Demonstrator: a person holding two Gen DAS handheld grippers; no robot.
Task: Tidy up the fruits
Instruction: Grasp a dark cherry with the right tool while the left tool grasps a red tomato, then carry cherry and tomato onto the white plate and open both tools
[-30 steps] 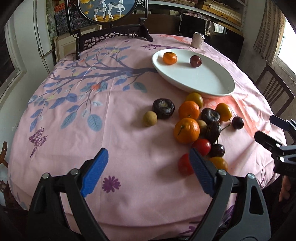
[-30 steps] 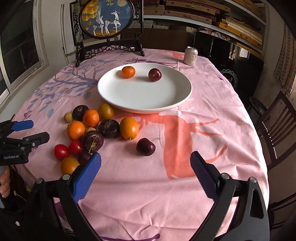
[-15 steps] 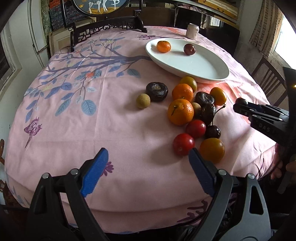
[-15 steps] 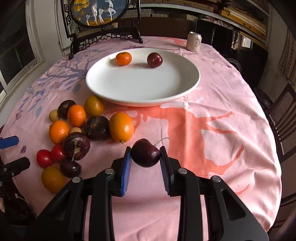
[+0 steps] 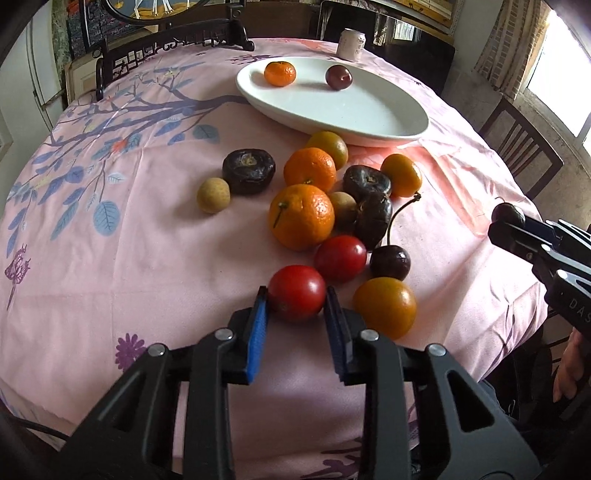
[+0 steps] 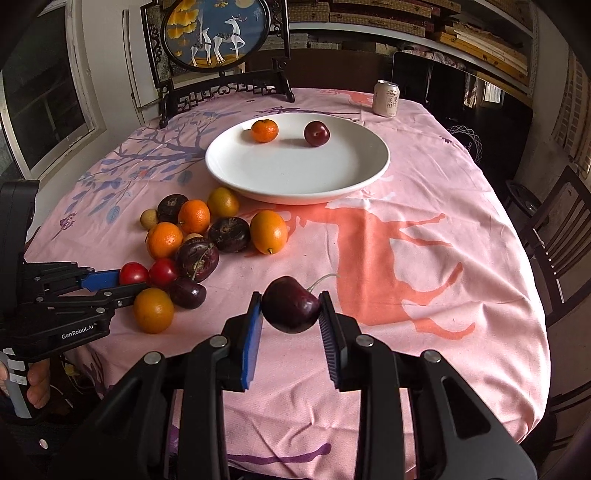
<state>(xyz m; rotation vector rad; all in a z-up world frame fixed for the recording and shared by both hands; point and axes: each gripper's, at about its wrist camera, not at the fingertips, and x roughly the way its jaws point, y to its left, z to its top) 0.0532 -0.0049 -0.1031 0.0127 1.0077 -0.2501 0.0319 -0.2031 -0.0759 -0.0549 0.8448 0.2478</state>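
Observation:
A white plate (image 6: 258, 177) holds a mandarin (image 6: 264, 130) and a dark plum (image 6: 316, 134); the plate also shows in the left wrist view (image 5: 369, 114). A pile of loose fruit (image 5: 317, 206) lies on the pink cloth in front of the plate. My left gripper (image 5: 296, 297) is shut on a red tomato (image 5: 297, 291) at the near edge of the pile, still on the cloth. My right gripper (image 6: 290, 306) is shut on a dark cherry (image 6: 290, 304) with a pale stem and holds it above the cloth.
A drink can (image 6: 386, 98) stands behind the plate. A framed deer picture on a black stand (image 6: 218, 33) is at the table's far edge. Dark wooden chairs (image 6: 557, 229) stand to the right. A small tan fruit (image 5: 213, 194) lies apart, left of the pile.
My left gripper moved forward and shut on the red tomato. My right gripper, which shut on the cherry half a second ago, has lifted it off the cloth.

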